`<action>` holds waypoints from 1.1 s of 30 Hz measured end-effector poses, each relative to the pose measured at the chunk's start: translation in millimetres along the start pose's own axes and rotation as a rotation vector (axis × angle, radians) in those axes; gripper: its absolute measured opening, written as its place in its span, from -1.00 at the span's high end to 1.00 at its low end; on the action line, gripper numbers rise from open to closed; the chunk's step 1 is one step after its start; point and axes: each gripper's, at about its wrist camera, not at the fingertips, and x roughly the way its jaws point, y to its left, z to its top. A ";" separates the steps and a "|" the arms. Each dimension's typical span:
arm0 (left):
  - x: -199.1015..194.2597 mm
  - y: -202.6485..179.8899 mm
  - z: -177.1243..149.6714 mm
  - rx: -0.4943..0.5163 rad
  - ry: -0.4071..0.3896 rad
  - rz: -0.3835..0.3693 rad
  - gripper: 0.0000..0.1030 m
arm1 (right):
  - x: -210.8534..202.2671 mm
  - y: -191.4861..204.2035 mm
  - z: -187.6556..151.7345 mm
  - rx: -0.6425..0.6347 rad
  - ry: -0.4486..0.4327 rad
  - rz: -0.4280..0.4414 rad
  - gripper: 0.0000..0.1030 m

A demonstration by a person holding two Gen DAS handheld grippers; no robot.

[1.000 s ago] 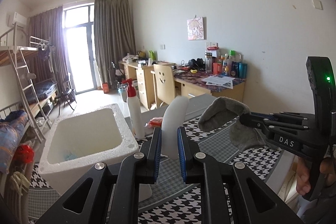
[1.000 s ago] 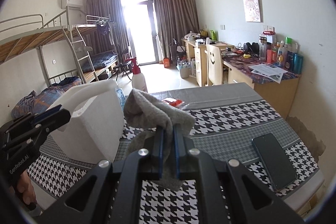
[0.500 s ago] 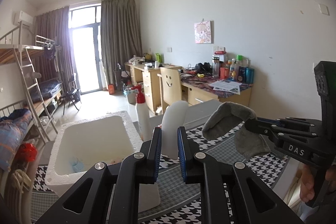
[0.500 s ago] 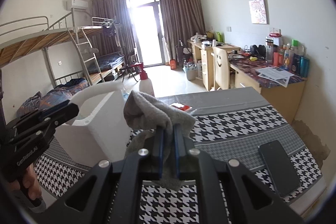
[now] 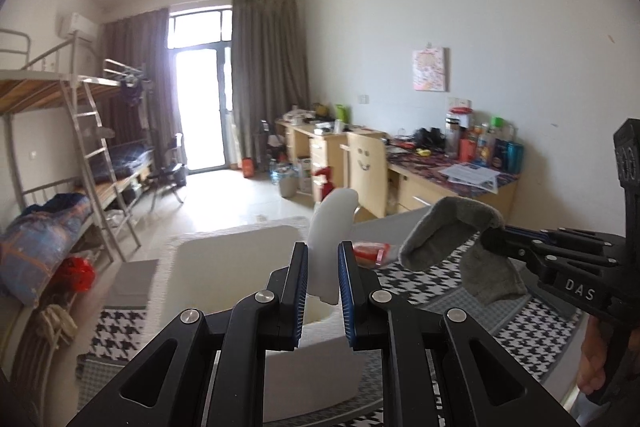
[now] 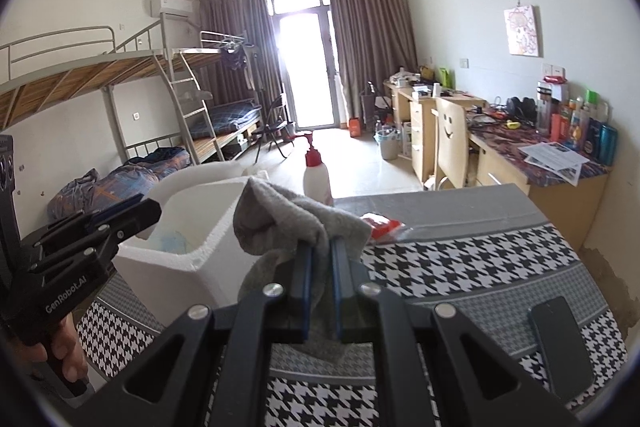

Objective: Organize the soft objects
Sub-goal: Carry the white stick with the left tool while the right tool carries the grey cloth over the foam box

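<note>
My left gripper [image 5: 323,251] is shut on a white foam lid [image 5: 334,219], which stands upright between the blue pads above the open white foam box [image 5: 224,255]. My right gripper [image 6: 320,247] is shut on a grey sock [image 6: 280,215] that bunches over its fingers and hangs below them. In the left wrist view the sock [image 5: 452,227] hangs to the right of the box, above the houndstooth tablecloth. In the right wrist view the left gripper [image 6: 148,211] holds the lid [image 6: 200,175] over the box [image 6: 188,267], whose inside shows something pale blue.
A red-capped spray bottle [image 6: 316,175] stands behind the box, and a red packet [image 6: 380,221] lies beside it. A dark phone [image 6: 560,343] lies at the table's right front. Beyond the table [image 6: 460,267] stand desks, a chair and bunk beds.
Both grippers have risen a little with what they hold. The right gripper and sock have come nearer the box, whose inside now shows in the right wrist view.
</note>
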 end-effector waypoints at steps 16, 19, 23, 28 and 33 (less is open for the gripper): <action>12.1 29.0 0.5 -0.038 0.028 0.043 0.68 | 17.3 28.5 10.4 -0.047 0.007 0.059 0.78; 14.9 33.5 -0.2 -0.057 0.036 0.045 0.68 | 19.2 30.5 10.7 -0.050 0.011 0.059 0.78; 20.5 39.2 -1.8 -0.065 0.048 0.045 0.60 | 21.8 31.4 11.3 -0.049 0.016 0.057 0.78; 25.1 47.4 -3.2 -0.091 0.052 0.072 -0.24 | 22.6 32.2 10.5 -0.051 0.022 0.047 0.78; 14.2 59.9 -5.8 -0.127 0.005 0.141 -0.86 | 24.0 33.6 11.8 -0.051 0.021 0.040 0.78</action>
